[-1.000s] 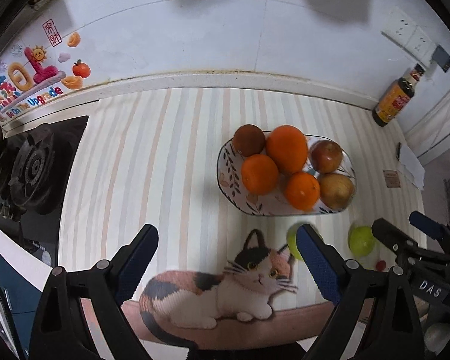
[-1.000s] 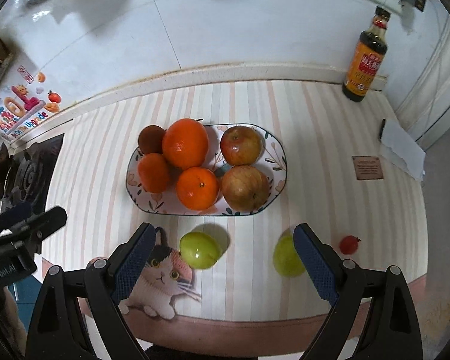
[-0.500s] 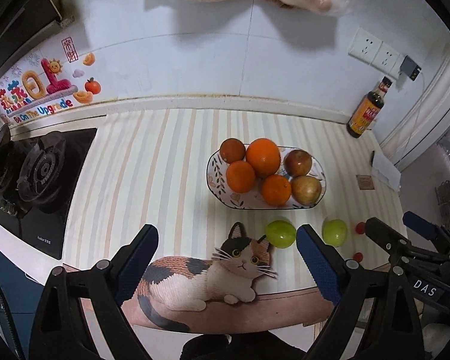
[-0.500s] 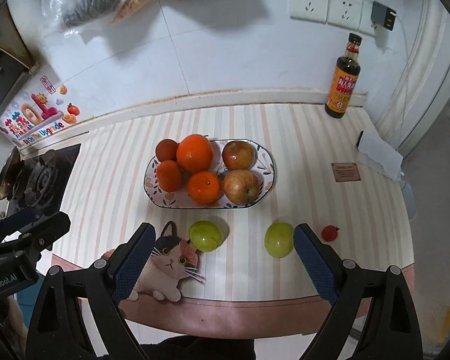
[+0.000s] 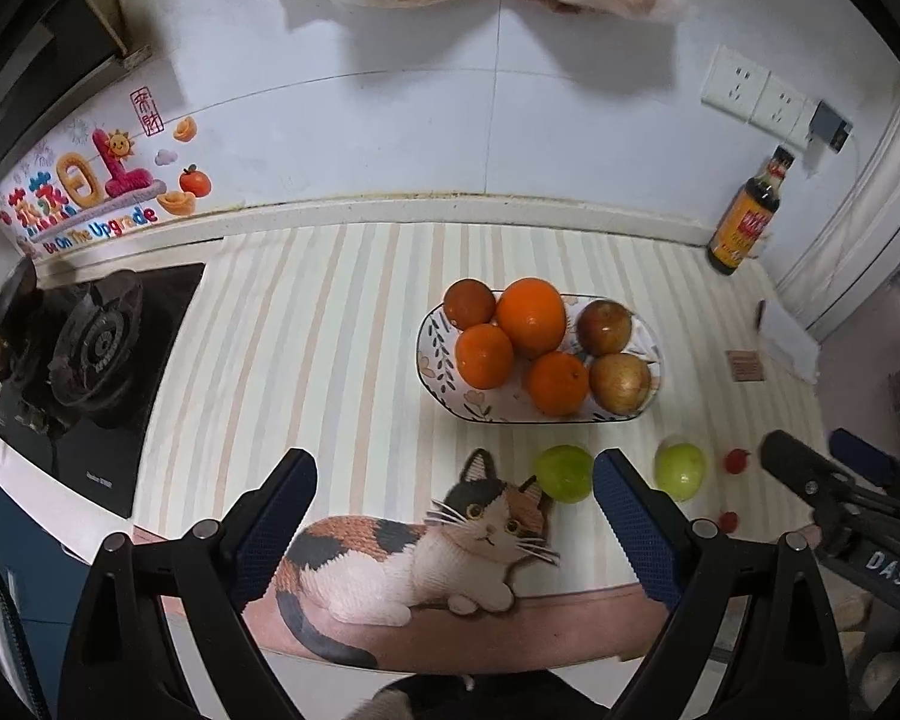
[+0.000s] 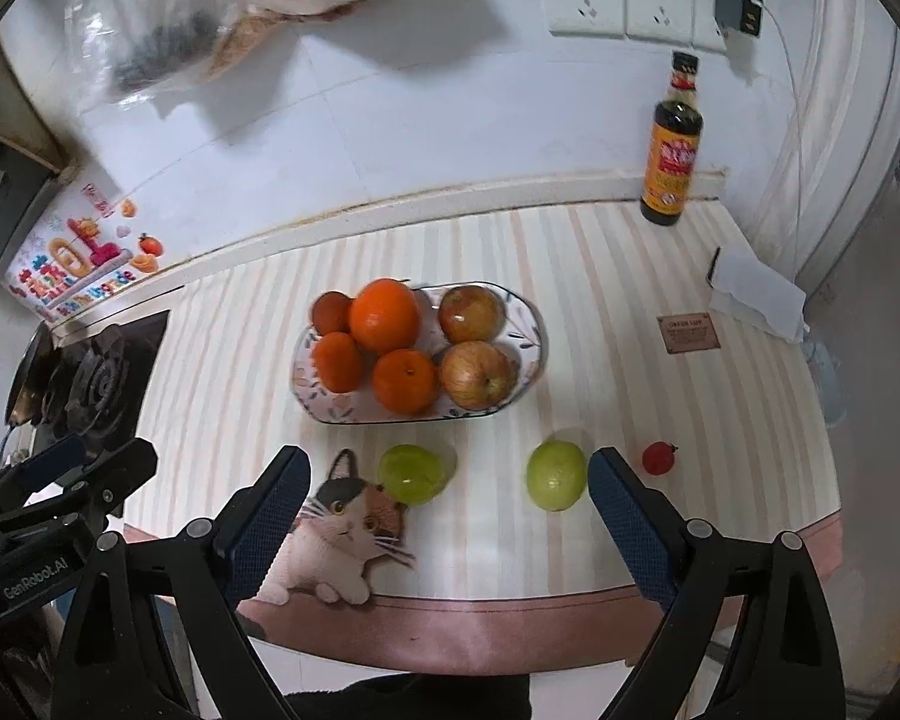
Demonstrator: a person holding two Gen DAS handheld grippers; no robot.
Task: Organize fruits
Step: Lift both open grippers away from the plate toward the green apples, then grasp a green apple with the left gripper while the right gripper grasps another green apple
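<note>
Both grippers, left (image 5: 453, 498) and right (image 6: 447, 498), hang wide apart and empty over the counter edge. Two green fruits (image 6: 414, 473) (image 6: 556, 474) lie loose before the full plate (image 6: 528, 312); nudged, they could roll off. Readable writing: "Be On The Upgrade" sticker (image 5: 90, 192), "GenRobot.AI", "DAS"

**Even indoor light, heavy fisheye bend**

Both views are evenly lit from overhead, fairly bright and a little cool. The bags (image 6: 258, 6) hung on the wall (image 5: 390, 138) far ahead of the claws cast broad soft shadows below themselves. The green fruits (image 6: 413, 473) drop short shadows behind them. The right view is slightly smeared. Straight edges curve strongly outward, and black vignette fills every corner. Small glints sit on the apples (image 6: 477, 375).
</note>
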